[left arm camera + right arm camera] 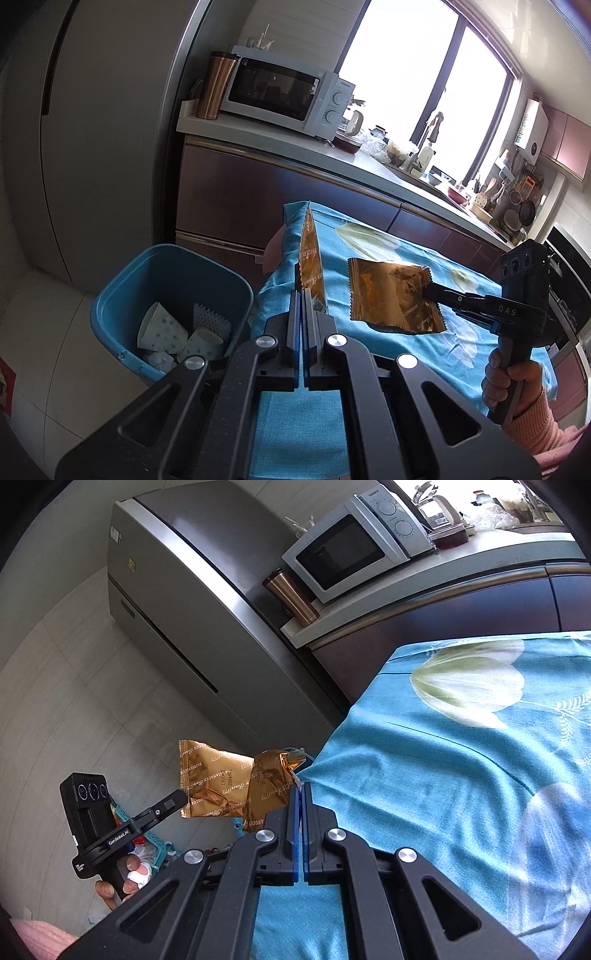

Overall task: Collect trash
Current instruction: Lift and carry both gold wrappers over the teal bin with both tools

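Both clamped: left gripper point(302, 295) on one gold wrapper point(309, 258), edge-on, straight ahead of its fingertips near the cloth's corner; right gripper point(302, 788) on a second gold wrapper point(267, 794), crinkled, foil-shiny, printed with pale lettering. Held above the blue floral tablecloth point(369, 254), beside the blue bin point(170, 266) with paper cups point(159, 330).

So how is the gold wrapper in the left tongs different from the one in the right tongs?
The left wrapper is seen edge-on in the left wrist view, a narrow upright sliver, while the right wrapper shows its broad face. The left one hangs nearer the blue bin; the right one is over the tablecloth. The right wrapper looks more crumpled. Both are gold, printed, zigzag-edged, and pinched by shut tongs: left tongs, right tongs.
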`<act>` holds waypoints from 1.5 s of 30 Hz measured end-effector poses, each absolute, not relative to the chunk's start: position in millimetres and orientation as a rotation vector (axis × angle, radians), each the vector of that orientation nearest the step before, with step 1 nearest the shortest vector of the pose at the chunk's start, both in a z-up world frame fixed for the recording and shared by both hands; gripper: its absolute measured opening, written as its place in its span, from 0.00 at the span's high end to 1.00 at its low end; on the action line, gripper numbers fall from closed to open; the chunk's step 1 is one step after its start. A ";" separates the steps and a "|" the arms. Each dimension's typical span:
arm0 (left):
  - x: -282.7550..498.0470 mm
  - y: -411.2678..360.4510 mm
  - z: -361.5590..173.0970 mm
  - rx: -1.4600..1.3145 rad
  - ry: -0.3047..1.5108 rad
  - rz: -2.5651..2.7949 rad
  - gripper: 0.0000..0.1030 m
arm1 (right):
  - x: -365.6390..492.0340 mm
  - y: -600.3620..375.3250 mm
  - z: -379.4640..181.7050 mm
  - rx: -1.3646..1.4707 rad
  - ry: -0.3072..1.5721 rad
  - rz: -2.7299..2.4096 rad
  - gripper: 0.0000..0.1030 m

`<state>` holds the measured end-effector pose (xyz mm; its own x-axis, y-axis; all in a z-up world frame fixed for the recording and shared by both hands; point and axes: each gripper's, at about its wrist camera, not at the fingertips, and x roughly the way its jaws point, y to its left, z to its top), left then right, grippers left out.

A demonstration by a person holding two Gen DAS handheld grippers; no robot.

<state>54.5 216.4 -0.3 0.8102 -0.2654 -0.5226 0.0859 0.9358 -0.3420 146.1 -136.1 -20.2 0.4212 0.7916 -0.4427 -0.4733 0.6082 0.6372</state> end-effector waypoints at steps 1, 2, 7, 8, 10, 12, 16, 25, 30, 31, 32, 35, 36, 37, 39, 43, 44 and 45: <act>54.3 218.5 -0.9 -0.314 0.600 -0.187 0.99 | 146.5 -133.4 -20.5 0.452 0.798 0.831 0.99; 54.2 220.5 -1.6 -0.314 0.600 -0.182 0.99 | 147.1 -131.0 -20.7 0.448 0.800 0.834 0.99; 54.0 231.0 -5.1 -0.326 0.602 -0.160 0.99 | 150.1 -119.4 -22.0 0.433 0.812 0.851 0.99; 54.0 233.2 -6.0 -0.329 0.603 -0.154 0.99 | 150.5 -117.0 -21.8 0.431 0.814 0.854 0.99; 54.3 236.8 -8.0 -0.334 0.606 -0.146 0.99 | 151.3 -112.1 -21.5 0.426 0.818 0.859 0.99; 54.3 239.9 -9.9 -0.339 0.610 -0.136 0.99 | 152.4 -108.7 -21.1 0.422 0.822 0.863 0.99; 54.9 245.7 -14.9 -0.344 0.617 -0.116 0.99 | 154.4 -99.2 -20.1 0.414 0.828 0.873 0.99; 52.7 256.3 -20.5 -0.359 0.627 -0.088 0.99 | 158.0 -83.7 -19.7 0.400 0.848 0.891 0.99; 53.5 262.6 -24.4 -0.368 0.634 -0.074 0.99 | 159.7 -74.9 -20.1 0.393 0.854 0.897 0.99; 53.5 263.8 -25.5 -0.370 0.635 -0.072 0.99 | 160.2 -72.6 -20.1 0.391 0.856 0.897 0.99; 53.6 265.1 -26.6 -0.372 0.638 -0.069 0.99 | 160.5 -71.1 -20.1 0.389 0.857 0.898 0.99; 53.5 267.6 -30.0 -0.376 0.644 -0.062 0.99 | 161.6 -66.3 -20.7 0.383 0.860 0.900 0.99; 53.8 268.6 -31.2 -0.379 0.646 -0.060 0.99 | 161.7 -64.8 -20.9 0.381 0.861 0.902 0.99; 54.1 269.6 -32.3 -0.381 0.648 -0.057 0.99 | 161.6 -63.3 -20.4 0.379 0.863 0.902 0.99; 54.4 270.7 -34.1 -0.384 0.651 -0.050 0.99 | 162.0 -61.4 -20.8 0.375 0.866 0.903 0.99; 57.2 275.1 -38.2 -0.390 0.659 -0.037 0.99 | 163.3 -54.4 -22.0 0.366 0.872 0.905 0.99; 57.9 276.1 -39.2 -0.391 0.661 -0.033 0.99 | 163.7 -52.7 -22.2 0.364 0.874 0.906 0.99; 58.4 277.6 -40.3 -0.393 0.663 -0.030 0.99 | 163.6 -51.5 -22.6 0.362 0.876 0.907 0.99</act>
